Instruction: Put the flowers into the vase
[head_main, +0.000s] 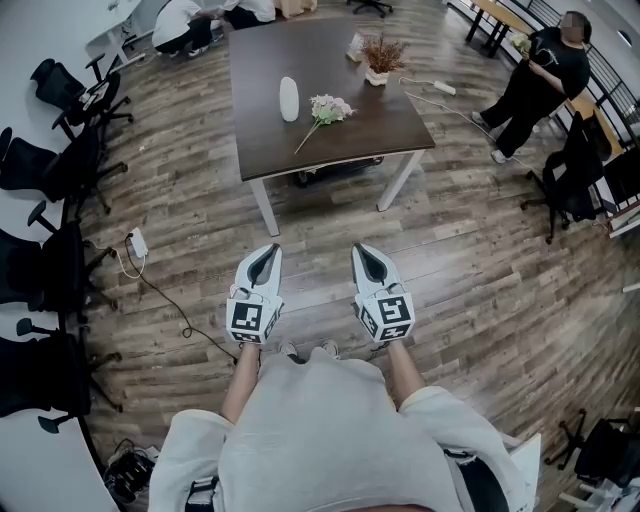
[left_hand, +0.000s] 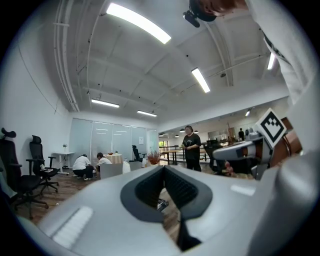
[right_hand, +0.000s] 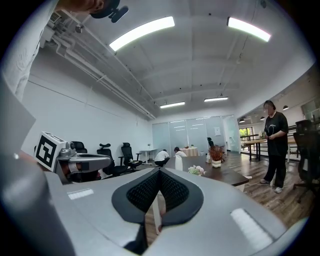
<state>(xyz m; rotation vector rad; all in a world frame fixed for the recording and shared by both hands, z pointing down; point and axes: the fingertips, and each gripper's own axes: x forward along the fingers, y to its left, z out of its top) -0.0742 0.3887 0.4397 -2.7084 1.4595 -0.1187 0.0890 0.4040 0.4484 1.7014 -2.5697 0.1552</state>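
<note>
Head view, approach step: left gripper (head_main: 268, 251) and right gripper (head_main: 362, 250), fingers closed on nothing, must next reach the flowers (head_main: 330, 108) right of the vase (head_main: 289, 99) on the upper-frame desk (head_main: 330, 55).

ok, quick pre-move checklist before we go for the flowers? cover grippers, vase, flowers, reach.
1. Left gripper empty: ok. Its jaws are shut on nothing and must open before a grasp.
2. Right gripper empty: ok. It is in the same state.
3. Vase upright on the table: ok.
4. Flowers free to pick: ok. They lie flat beside the vase, apart from it, with the stem pointing toward the near edge.
5. Flowers within reach: not ok. Both grippers are over the floor, short of the table.
6. Vase mouth wide enough for the stems: cannot tell from here.
</note>
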